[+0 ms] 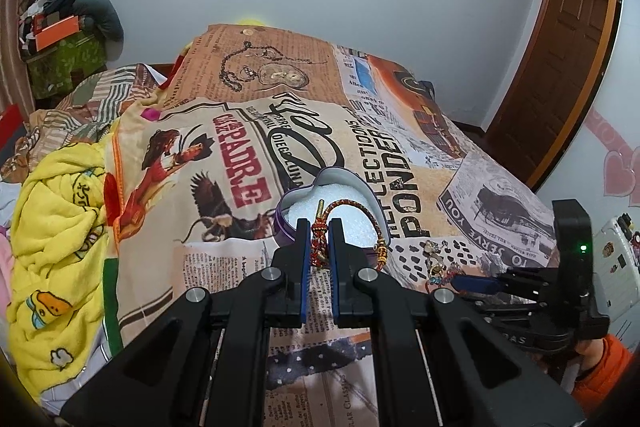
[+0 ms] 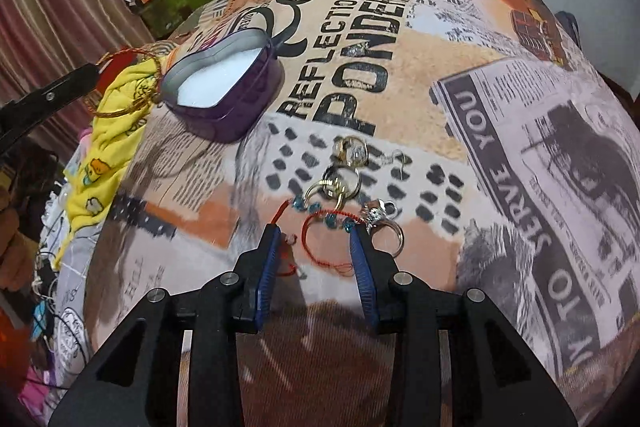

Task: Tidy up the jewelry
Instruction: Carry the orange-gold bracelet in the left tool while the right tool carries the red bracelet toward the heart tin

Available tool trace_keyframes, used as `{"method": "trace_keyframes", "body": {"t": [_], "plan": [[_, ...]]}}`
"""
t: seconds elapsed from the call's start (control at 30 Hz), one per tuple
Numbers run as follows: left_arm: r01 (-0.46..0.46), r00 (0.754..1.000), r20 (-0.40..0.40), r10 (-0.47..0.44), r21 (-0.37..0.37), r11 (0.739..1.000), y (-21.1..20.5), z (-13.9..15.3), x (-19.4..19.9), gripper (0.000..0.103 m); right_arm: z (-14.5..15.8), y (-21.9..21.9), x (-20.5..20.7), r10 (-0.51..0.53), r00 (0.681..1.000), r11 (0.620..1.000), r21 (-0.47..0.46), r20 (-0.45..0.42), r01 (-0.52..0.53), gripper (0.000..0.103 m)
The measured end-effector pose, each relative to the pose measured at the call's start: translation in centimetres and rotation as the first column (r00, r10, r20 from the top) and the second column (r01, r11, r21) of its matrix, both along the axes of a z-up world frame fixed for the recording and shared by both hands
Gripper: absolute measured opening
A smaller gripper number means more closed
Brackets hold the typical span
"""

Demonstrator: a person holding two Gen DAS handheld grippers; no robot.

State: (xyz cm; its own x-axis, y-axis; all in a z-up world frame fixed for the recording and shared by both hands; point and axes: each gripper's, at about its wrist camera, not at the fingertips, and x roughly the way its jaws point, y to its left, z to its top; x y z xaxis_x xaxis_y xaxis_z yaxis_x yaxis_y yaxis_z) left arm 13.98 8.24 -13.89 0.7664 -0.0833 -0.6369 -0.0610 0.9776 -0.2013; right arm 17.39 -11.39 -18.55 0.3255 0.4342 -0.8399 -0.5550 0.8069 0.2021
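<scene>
My left gripper (image 1: 320, 227) is shut on a red and gold braided bracelet (image 1: 360, 217) and holds it just in front of a purple heart-shaped tin (image 1: 288, 223) with white lining. The tin (image 2: 224, 83) also shows in the right wrist view, with the bracelet (image 2: 124, 83) hanging left of it. My right gripper (image 2: 314, 233) is open, low over the bed, its fingers on either side of a red string bracelet with blue beads (image 2: 328, 223). Several gold and silver rings (image 2: 344, 171) lie just beyond it. That jewelry pile (image 1: 438, 263) lies right of the tin.
A printed newspaper-pattern bedspread (image 1: 360, 87) covers the bed. A yellow blanket (image 1: 60, 227) is bunched at the left. A pile of clothes and boxes (image 1: 64, 27) stands by the far left wall. A wooden door (image 1: 560, 67) is at the right.
</scene>
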Motion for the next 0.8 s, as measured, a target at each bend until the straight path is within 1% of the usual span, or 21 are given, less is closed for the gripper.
{"method": "trace_keyframes", "body": {"t": [0.2, 0.3, 0.37, 0.4, 0.47, 0.6, 0.8], "plan": [[-0.008, 1.000, -0.004, 0.008, -0.003, 1.000, 0.4, -0.2, 0.0, 0.007, -0.2, 1.3, -0.1, 0.036, 0.998, 0.999, -0.043, 0.060, -0.034, 0.033], [-0.014, 1.000, -0.006, 0.014, -0.005, 1.000, 0.6, -0.4, -0.1, 0.007, -0.3, 1.0, -0.2, 0.037, 0.997, 0.999, -0.028, 0.067, -0.035, 0.032], [-0.017, 1.000, -0.008, 0.017, -0.007, 1.000, 0.7, -0.5, -0.1, 0.007, -0.4, 0.7, -0.4, 0.030, 0.997, 0.999, -0.019, 0.073, -0.029, 0.023], [-0.018, 1.000, -0.008, 0.018, -0.008, 1.000, 0.7, -0.5, -0.1, 0.007, -0.4, 0.6, -0.5, 0.030, 0.997, 0.999, -0.018, 0.076, -0.028, 0.016], [-0.020, 1.000, -0.011, 0.020, -0.008, 1.000, 0.7, -0.6, -0.1, 0.007, -0.3, 0.5, -0.7, 0.033, 0.996, 0.999, -0.015, 0.083, -0.032, 0.008], [-0.019, 1.000, -0.012, 0.019, -0.006, 1.000, 0.7, -0.6, -0.1, 0.007, 0.1, 0.4, -1.2, 0.048, 0.995, 0.999, -0.011, 0.088, -0.048, 0.008], [-0.013, 1.000, 0.003, 0.013, -0.002, 1.000, 0.5, 0.0, -0.1, 0.007, 2.9, 0.3, -1.6, 0.050, 0.988, 0.998, 0.023, 0.143, -0.054, 0.008]]}}
